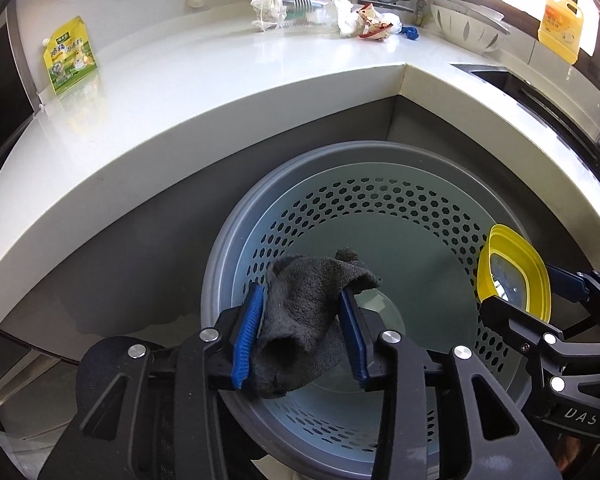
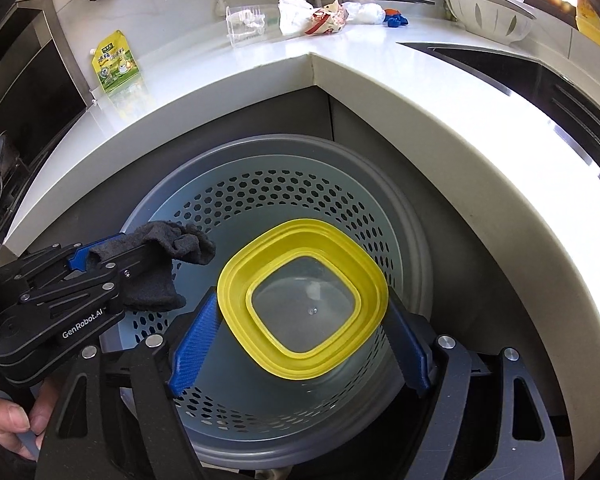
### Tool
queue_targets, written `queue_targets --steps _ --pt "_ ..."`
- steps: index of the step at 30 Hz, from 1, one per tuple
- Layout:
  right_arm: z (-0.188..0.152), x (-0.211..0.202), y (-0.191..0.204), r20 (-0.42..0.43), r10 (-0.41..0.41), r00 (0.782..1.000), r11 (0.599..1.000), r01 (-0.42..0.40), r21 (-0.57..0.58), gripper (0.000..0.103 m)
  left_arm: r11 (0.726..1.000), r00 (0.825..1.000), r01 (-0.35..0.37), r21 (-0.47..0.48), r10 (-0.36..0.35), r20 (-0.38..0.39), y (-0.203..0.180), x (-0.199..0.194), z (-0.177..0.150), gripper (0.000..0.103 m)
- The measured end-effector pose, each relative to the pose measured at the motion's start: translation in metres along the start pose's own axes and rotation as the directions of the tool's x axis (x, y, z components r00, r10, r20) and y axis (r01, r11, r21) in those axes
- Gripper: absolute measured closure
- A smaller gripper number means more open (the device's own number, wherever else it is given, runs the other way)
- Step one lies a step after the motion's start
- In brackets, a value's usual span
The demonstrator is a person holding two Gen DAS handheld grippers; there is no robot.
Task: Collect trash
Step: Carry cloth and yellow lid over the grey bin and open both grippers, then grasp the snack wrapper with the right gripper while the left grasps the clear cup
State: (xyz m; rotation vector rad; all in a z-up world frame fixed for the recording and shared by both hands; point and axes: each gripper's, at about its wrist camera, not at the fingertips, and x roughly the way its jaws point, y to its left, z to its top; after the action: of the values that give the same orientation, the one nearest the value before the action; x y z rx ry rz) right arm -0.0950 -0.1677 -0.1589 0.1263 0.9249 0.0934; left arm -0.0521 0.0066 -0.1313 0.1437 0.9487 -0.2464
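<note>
Between our left gripper's (image 1: 302, 322) blue pads (image 1: 247, 336) hangs a dark grey cloth (image 1: 304, 312); whether both pads press it we cannot tell. It hangs over the grey perforated bin (image 1: 380, 216) tucked under the white counter (image 1: 220, 80). Wrappers (image 1: 364, 20) and a clear cup (image 1: 292, 8) lie far back there.

Our right gripper (image 2: 300, 340) stands wide, holding a yellow tub (image 2: 302, 296) by its rim above the bin (image 2: 284, 184). At left, the other gripper (image 2: 148, 268) carries the cloth (image 2: 168, 256); a hand (image 2: 8, 420) shows below.
</note>
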Motion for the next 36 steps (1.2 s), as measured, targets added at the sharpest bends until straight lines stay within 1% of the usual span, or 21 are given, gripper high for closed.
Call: queue_targets --steps 1,2,5,11,21,27,29,32,36 --pt "0.0 0.0 -0.001 0.001 0.0 1.0 1.0 0.0 0.001 0.027 1.0 1.0 -0.003 -0.002 0.003 0.008 0.001 -0.002 0.0 0.05" --pt "0.0 0.0 -0.001 0.002 0.0 1.0 1.0 0.0 0.002 0.027 1.0 1.0 -0.005 -0.005 0.005 0.018 0.002 -0.004 0.0 0.043" --pt "0.0 0.0 -0.002 -0.005 0.001 1.0 1.0 -0.001 0.009 0.024 1.0 0.999 -0.005 -0.004 0.005 0.034 0.003 -0.007 0.001 0.043" --pt "-0.001 -0.002 -0.004 0.001 -0.002 1.0 1.0 0.002 0.013 0.024 1.0 1.0 -0.01 -0.013 0.01 0.022 0.005 -0.006 0.001 0.043" --pt "-0.001 -0.002 -0.005 -0.002 0.003 1.0 1.0 -0.003 0.019 0.024 1.0 1.0 -0.011 -0.029 0.012 0.026 0.008 -0.006 0.004 0.041" --pt "0.002 -0.013 0.001 0.029 0.017 0.999 1.0 -0.017 -0.003 0.024 0.999 0.999 -0.02 -0.041 0.021 0.039 0.015 -0.009 0.006 0.038" --pt "0.006 -0.017 0.002 0.044 0.02 0.999 1.0 -0.02 -0.003 0.024 0.998 0.999 -0.02 -0.054 0.023 0.045 0.018 -0.012 0.008 0.034" --pt "0.013 -0.022 0.001 0.065 0.031 0.997 0.999 -0.032 0.006 0.024 0.998 0.997 -0.017 -0.069 0.022 0.068 0.023 -0.017 0.015 0.032" --pt "0.028 -0.031 0.001 0.094 0.038 0.995 0.999 -0.038 -0.002 0.024 0.997 0.995 -0.014 -0.079 0.022 0.102 0.027 -0.024 0.031 0.03"
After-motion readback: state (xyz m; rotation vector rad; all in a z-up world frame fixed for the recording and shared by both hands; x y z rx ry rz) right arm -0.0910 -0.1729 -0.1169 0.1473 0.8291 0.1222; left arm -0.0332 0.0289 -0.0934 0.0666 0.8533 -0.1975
